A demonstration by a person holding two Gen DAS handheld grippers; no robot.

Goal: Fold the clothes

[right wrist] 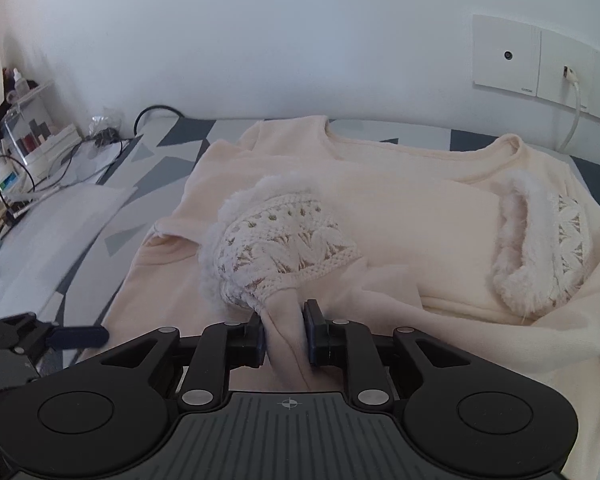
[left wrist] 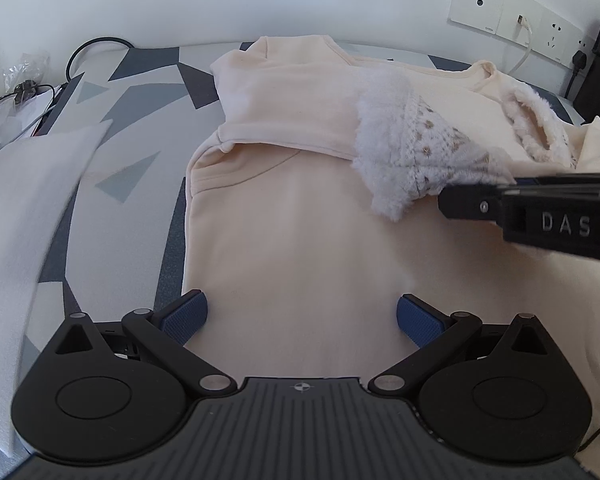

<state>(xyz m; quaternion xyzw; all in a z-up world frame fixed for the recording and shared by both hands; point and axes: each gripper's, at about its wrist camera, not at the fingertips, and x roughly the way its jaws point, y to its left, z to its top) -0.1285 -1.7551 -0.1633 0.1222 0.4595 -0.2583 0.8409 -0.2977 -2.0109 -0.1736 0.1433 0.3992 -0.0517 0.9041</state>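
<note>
— Two tongs work on one sweater, yes? Where does it lie?

— It lies flat on the patterned bed, its neck at the far side near the wall. One sleeve is folded across the chest. The right gripper grasps the other sleeve just behind its lace cuff; the cloth is bunched between the pads. The left gripper is released, its pads wide apart over the near part of the body, holding nothing.

— How will the cloth handle?

— It looks soft, light and limp, so it probably sags and wrinkles when lifted. The cuff with fur trim seems delicate, and the lace could catch on a pad.

— So where should they take hold?

— Better on the plain fabric, at a seam or hem, not on the lace.
</note>
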